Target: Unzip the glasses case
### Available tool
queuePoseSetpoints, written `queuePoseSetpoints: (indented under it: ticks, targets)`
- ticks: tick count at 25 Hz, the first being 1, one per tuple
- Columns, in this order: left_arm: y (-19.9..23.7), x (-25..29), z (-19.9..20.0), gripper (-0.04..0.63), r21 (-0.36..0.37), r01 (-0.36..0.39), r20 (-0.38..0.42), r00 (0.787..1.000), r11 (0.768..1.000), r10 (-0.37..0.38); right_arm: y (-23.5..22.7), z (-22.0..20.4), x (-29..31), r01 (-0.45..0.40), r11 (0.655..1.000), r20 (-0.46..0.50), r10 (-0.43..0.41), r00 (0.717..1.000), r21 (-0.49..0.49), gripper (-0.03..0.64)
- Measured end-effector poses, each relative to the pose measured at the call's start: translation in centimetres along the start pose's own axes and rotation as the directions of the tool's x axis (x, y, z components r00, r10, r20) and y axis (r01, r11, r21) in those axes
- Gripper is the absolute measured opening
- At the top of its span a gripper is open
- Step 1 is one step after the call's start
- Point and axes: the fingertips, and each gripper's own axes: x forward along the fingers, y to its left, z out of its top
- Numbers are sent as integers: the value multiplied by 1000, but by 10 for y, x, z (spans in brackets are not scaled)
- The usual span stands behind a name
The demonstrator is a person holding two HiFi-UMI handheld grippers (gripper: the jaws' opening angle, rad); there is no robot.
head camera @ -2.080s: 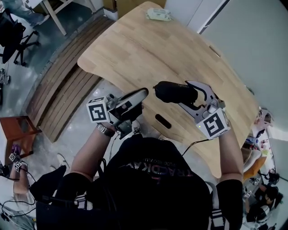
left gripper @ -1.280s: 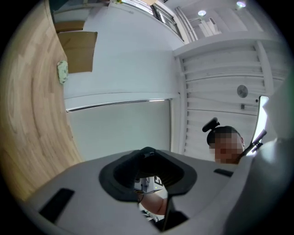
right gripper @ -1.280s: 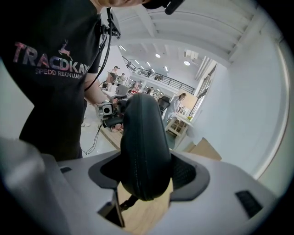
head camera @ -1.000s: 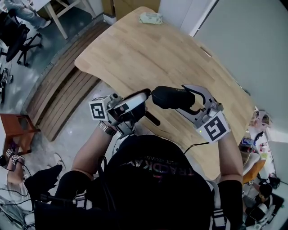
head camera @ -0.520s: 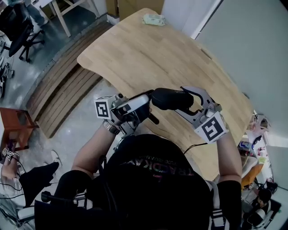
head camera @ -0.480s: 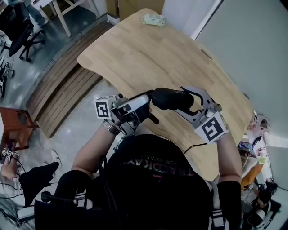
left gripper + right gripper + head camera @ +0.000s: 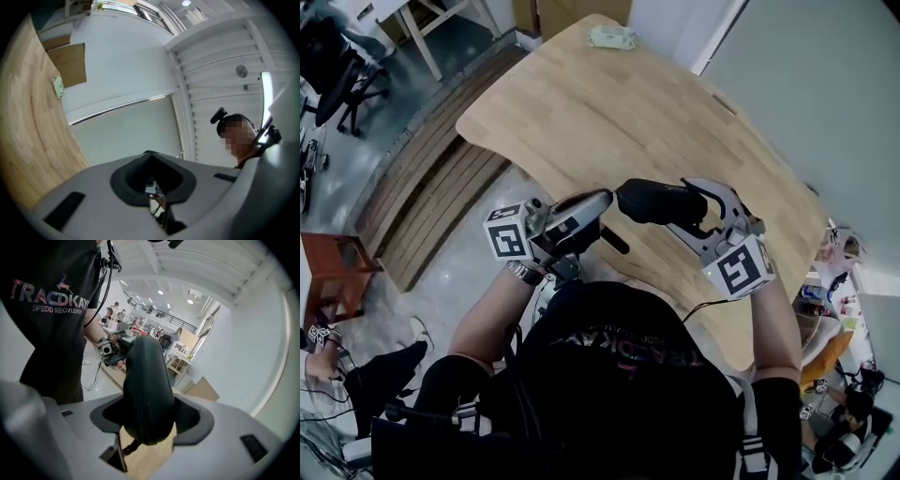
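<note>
Glasses case (image 7: 652, 200), a black zipped one, is up off the counter (image 7: 609, 122), held in the air over the near edge in front of the person's chest. It lies roughly level as seen from above. The right gripper (image 7: 682, 208) has it by one end, jaws clenched on either side of it, and the other end sticks out towards the left gripper (image 7: 598, 202). In the right gripper view the case (image 7: 145, 380) rises up between the two dark pads of that gripper (image 7: 147, 420) and fills the gap between them, with the pale wood of the counter (image 7: 150, 460) showing underneath. The left gripper has just been closing its jaws, and they now sit together. Its own view shows the two halves of the gripper (image 7: 152, 180) meeting on a seam, with only a tiny pale speck at the seam that I cannot identify. That view looks up past the counter (image 7: 23, 117) to a wall and ceiling, and the case is not in it. From above, the tips of the left jaws sit just beside the free end of the case; whether they touch it I cannot tell. A short dark strip (image 7: 614, 241) shows just below that end, though I cannot tell whether it is a strap or a slot in the wood. Far off, at the other end of the counter, lies a small pale green packet (image 7: 611, 37), well apart from both grippers. Wooden floor slats (image 7: 441, 178) run along the counter's left side.
</note>
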Motion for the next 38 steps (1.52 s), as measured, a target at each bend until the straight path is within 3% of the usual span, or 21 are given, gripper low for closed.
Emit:
queuePoseSetpoints:
  ticks: [5,18,21,23,27,32,38]
  targets:
    - [0,9,-4,14,99,-54,-54,997,994,59,0,-9,-6,24,1000,-18,-24,1000,17,291]
    - [-7,24,-13,15,82,-11,-27,1000,997,13,6,-17,-15,28,997,10,-29,1000,75,291]
    - [-5,26,-14,15,93,-39,-31,999,995,42,5,-19,-15,40,997,1,-40,999,66,291]
    - [-1,26,-16,14,148,-88,-42,995,985,95,3,-23,-16,56,997,-23,-55,998,57,290]
    - [7,26,-20,12,290,-200,-58,973,936,225,3,-32,-18,97,994,-96,-92,991,44,288]
    - [13,24,-24,12,490,-266,-81,934,830,348,6,-43,-15,142,989,-198,-133,971,32,284]
    - [17,21,-29,12,580,-285,-88,910,763,406,11,-56,-9,174,985,-296,-161,942,18,282]
